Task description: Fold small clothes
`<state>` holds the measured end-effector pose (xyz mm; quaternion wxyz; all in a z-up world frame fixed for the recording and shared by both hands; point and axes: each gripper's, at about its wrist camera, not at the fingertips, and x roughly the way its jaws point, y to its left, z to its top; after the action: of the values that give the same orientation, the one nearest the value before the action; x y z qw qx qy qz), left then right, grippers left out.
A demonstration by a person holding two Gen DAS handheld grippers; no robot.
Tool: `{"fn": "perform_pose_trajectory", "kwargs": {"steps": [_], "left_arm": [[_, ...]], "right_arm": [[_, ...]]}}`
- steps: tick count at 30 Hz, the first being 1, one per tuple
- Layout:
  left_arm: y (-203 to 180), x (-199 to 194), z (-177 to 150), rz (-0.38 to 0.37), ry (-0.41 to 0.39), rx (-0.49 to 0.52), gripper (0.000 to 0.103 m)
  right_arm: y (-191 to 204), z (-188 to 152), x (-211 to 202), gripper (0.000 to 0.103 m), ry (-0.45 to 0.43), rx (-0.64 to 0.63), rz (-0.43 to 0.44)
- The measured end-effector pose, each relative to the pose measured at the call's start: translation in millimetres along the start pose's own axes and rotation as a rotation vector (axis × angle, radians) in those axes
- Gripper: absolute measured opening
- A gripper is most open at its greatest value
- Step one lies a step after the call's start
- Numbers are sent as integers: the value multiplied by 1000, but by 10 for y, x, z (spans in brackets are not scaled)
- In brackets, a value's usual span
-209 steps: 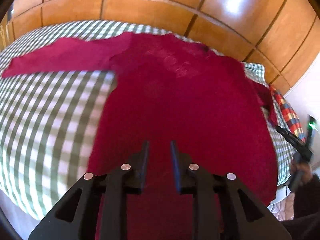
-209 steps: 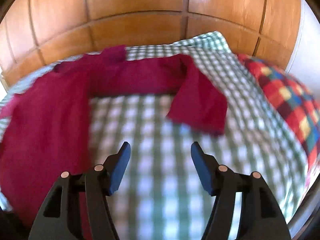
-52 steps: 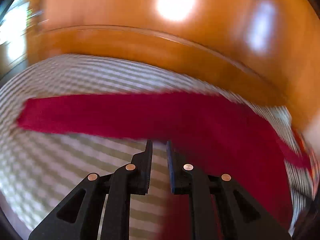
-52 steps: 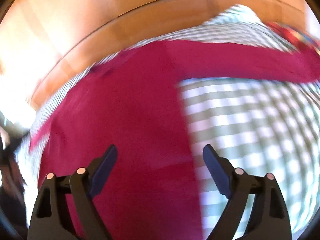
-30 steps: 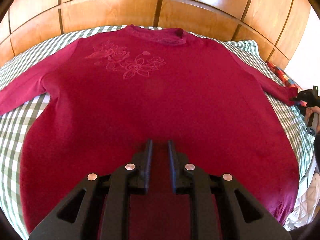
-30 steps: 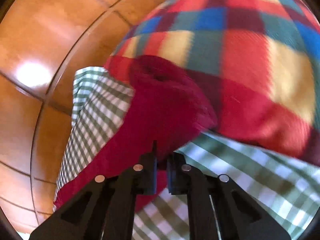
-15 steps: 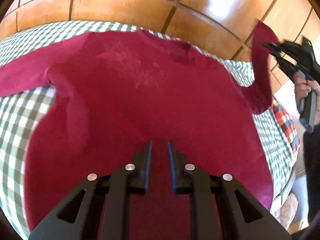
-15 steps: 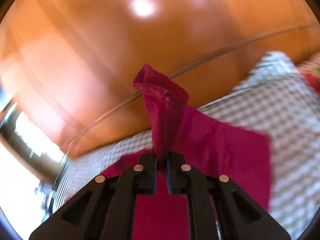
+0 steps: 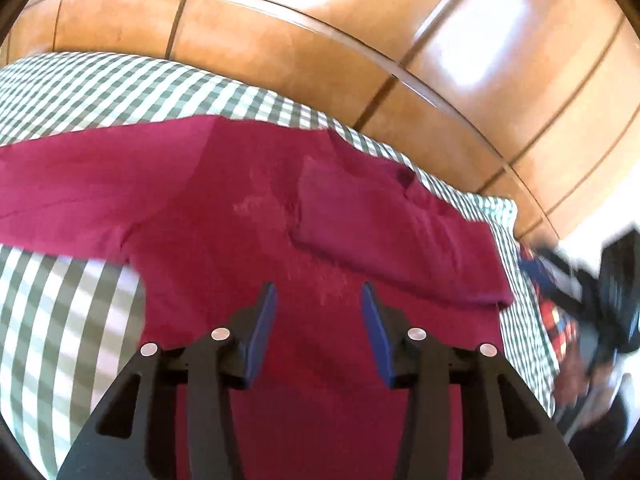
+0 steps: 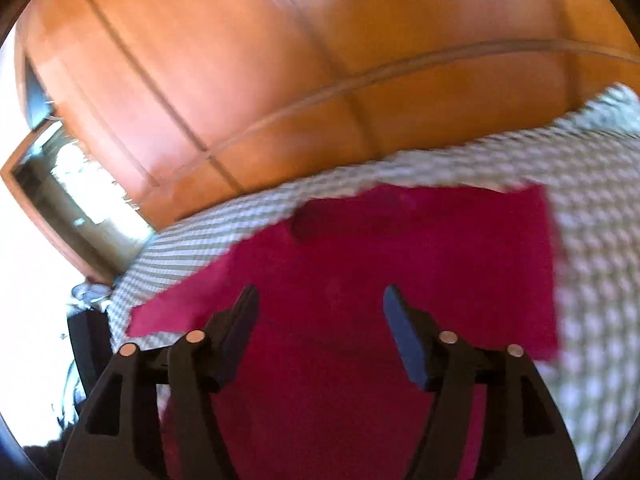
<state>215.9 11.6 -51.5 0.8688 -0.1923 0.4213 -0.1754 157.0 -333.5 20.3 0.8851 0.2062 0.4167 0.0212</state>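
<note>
A dark red long-sleeved sweater (image 9: 224, 232) lies flat on a green-and-white checked bedcover (image 9: 60, 320). Its right sleeve (image 9: 384, 232) is folded in across the chest, while the other sleeve (image 9: 72, 184) stretches out to the left. My left gripper (image 9: 318, 304) hovers over the lower body of the sweater, its jaws opening with nothing between them. In the right wrist view the sweater (image 10: 400, 264) fills the middle and my right gripper (image 10: 318, 300) hangs above it, jaws opening, free of the cloth. The right gripper (image 9: 560, 264) also shows as a dark blur at the right edge of the left wrist view.
A polished wooden headboard (image 9: 320, 40) runs along the far side of the bed. A red, blue and yellow plaid blanket (image 9: 556, 320) lies at the bed's right end. A window (image 10: 72, 184) sits beyond the left end.
My right gripper carried the right sleeve up and over, let it go onto the chest and opened. My left gripper opened from nearly shut and shifted left.
</note>
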Motion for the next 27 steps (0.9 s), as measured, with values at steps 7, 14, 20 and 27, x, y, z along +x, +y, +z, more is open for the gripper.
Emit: {"fn": "perform_pose_trajectory", "kwargs": {"steps": [7,14,20,27], "left_arm": [[55,524,415,54,39,-32,42],[-93,801,617,75,72,15,3],[44,169,738,19,-123,-81,3],[333,608,513,222,27,-19,3]], "right_arm": [[-779,-371,-162,68,41,88,-227],[-884,-245,147,62,-1,135,-303],[-724,-207,81,61,-90,95,-290],[-945,-346,315,62,-4,195,-336]]}}
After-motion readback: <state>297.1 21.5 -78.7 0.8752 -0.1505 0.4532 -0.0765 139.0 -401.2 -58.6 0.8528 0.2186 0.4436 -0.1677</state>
